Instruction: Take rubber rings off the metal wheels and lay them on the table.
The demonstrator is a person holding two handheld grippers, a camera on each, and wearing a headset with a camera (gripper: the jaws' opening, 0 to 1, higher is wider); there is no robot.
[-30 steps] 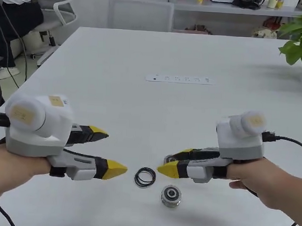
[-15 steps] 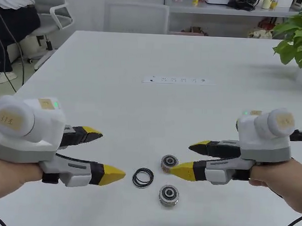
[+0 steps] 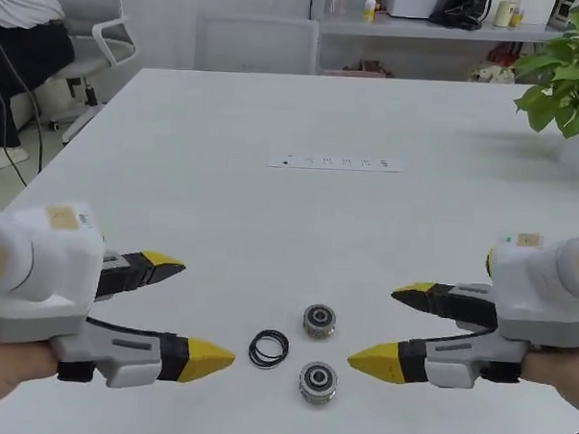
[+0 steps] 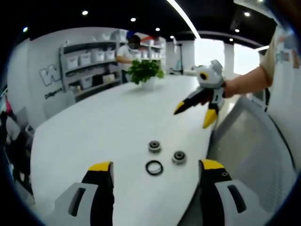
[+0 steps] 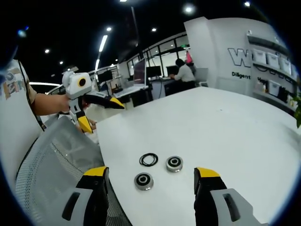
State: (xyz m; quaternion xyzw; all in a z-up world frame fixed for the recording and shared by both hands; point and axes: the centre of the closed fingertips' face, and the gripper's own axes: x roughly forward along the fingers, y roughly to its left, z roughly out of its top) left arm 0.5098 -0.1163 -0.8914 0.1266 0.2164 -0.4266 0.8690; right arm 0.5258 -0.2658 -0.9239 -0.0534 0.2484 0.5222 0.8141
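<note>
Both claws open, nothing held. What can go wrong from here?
1. The near wheel lies close to the edge of the table; a nudge from the right claw may push it off.
2. The rubber rings lie loose beside the far wheel; the left claw sweeping low could scatter them.

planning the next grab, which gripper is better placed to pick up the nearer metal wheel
Probably right: the right gripper, open, has its lower tip close beside the nearer metal wheel. The left gripper sits beyond the rubber rings.
</note>
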